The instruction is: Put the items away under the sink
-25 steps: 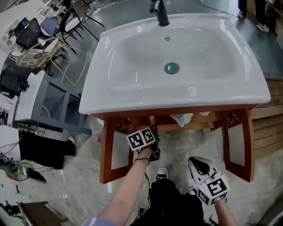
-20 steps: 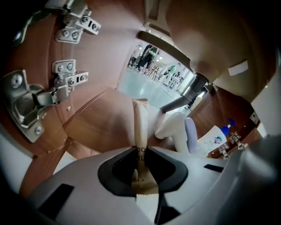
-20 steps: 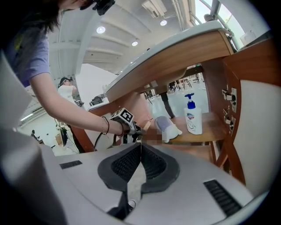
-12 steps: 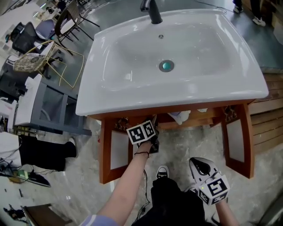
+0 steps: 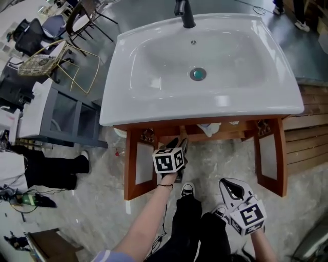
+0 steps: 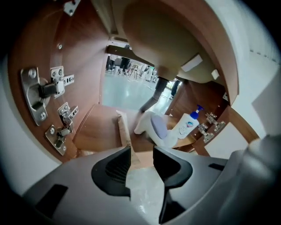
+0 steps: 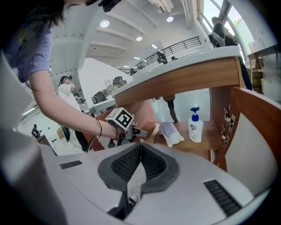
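The left gripper (image 6: 141, 151) has its 2 jaws apart with nothing between them; they have just been opening, and only the pale floor shows through the gap. It points down into the open wooden cabinet (image 6: 88, 127) under the sink, short of the shelf edge. The right gripper (image 7: 141, 145) has its 2 jaws closed tip to tip, empty, and sits lower and nearer the person, outside the cabinet.

On the cabinet shelf (image 7: 206, 143) a white soap pump bottle (image 7: 195, 125) with a blue pump stands upright near the right side wall. Just beside it, toward the left, a white object with a lilac oval face (image 7: 170, 133) lies tilted; what it is cannot be told. The left gripper's tips are near this object but apart from it.

2 metal hinges (image 6: 39, 94) sit on the cabinet's left wall. From the head view, both cabinet doors stand open: the left door (image 5: 138, 169) beside the left gripper's marker cube, the right door (image 5: 269, 158) at the far side. Above is the white sink (image 5: 118, 102) with a teal drain (image 5: 198, 74) and a black faucet (image 5: 184, 13).
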A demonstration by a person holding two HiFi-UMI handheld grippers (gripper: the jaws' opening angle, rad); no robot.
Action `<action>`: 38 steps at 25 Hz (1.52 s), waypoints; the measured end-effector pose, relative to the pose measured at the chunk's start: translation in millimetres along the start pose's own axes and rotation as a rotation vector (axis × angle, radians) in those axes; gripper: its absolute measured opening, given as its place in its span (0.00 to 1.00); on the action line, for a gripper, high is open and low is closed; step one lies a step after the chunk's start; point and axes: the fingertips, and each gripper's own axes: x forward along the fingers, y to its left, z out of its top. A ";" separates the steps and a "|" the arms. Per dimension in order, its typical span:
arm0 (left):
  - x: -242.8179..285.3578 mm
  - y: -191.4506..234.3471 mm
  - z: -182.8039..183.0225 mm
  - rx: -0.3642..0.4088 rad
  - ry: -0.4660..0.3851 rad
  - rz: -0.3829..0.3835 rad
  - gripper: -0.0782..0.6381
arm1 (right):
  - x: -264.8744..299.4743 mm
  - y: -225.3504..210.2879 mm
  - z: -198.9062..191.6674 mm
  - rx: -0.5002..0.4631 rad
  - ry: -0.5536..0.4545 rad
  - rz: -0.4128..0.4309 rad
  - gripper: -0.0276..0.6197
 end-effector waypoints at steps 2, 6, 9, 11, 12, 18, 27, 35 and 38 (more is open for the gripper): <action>-13.1 -10.1 -1.1 0.058 0.012 -0.008 0.34 | -7.8 5.2 11.1 0.003 -0.006 -0.003 0.07; -40.5 -32.7 0.4 0.141 0.020 -0.036 0.33 | -24.1 18.4 26.9 -0.017 0.007 0.012 0.07; -64.1 -52.2 2.5 0.199 0.016 -0.067 0.32 | -38.1 26.1 41.2 -0.030 0.008 0.007 0.07; -82.6 -65.1 4.5 0.242 0.012 -0.085 0.31 | -47.2 31.1 50.1 -0.035 0.008 0.008 0.07; -92.6 -71.2 5.5 0.262 0.008 -0.092 0.31 | -51.7 33.9 53.9 -0.036 0.008 0.009 0.07; -158.0 -102.9 11.7 0.389 -0.037 -0.126 0.29 | -80.9 60.2 73.0 -0.052 0.005 0.030 0.07; -262.8 -146.7 21.1 0.392 -0.106 -0.161 0.28 | -128.3 96.2 109.3 -0.018 -0.034 0.016 0.07; -331.0 -166.2 24.9 0.421 -0.131 -0.152 0.27 | -173.5 129.6 142.6 -0.055 -0.089 0.011 0.07; -351.1 -171.5 29.7 0.412 -0.151 -0.135 0.27 | -190.1 137.9 156.4 -0.075 -0.098 -0.004 0.07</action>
